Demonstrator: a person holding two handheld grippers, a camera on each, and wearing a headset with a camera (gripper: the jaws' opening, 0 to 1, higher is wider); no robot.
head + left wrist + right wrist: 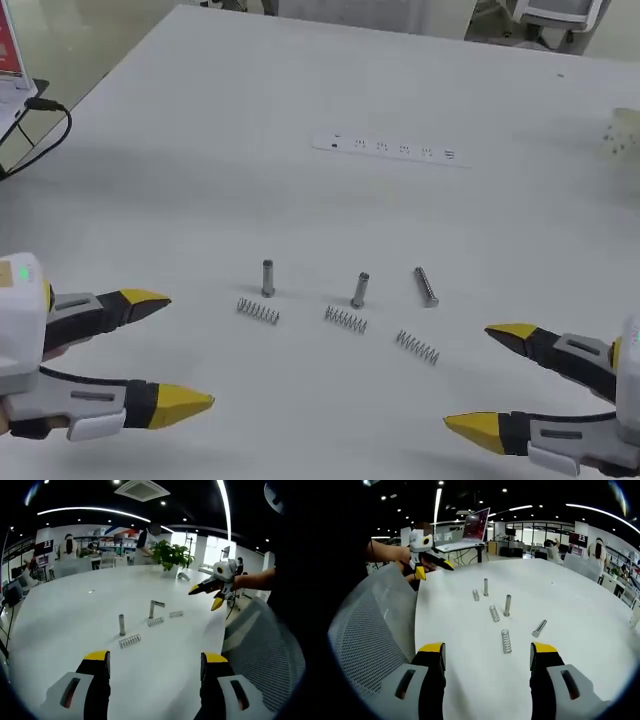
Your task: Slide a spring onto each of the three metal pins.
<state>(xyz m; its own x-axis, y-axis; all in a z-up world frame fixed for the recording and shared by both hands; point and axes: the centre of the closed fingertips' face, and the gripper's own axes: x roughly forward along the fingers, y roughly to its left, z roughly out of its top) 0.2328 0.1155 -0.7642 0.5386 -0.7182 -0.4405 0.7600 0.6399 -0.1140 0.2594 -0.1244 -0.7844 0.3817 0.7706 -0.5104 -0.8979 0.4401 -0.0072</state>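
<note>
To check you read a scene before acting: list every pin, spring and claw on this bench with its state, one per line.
left pin: upright, bare
middle pin: upright, bare
right pin: lying on its side, bare
left spring: lying loose
middle spring: lying loose
right spring: lying loose
left claw: open, empty
right claw: open, empty

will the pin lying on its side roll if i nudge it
Likely: the lying pin is a round shaft on the smooth table, so it should roll, probably curving round its wider head. Being polished metal, it may slip between jaws.
</note>
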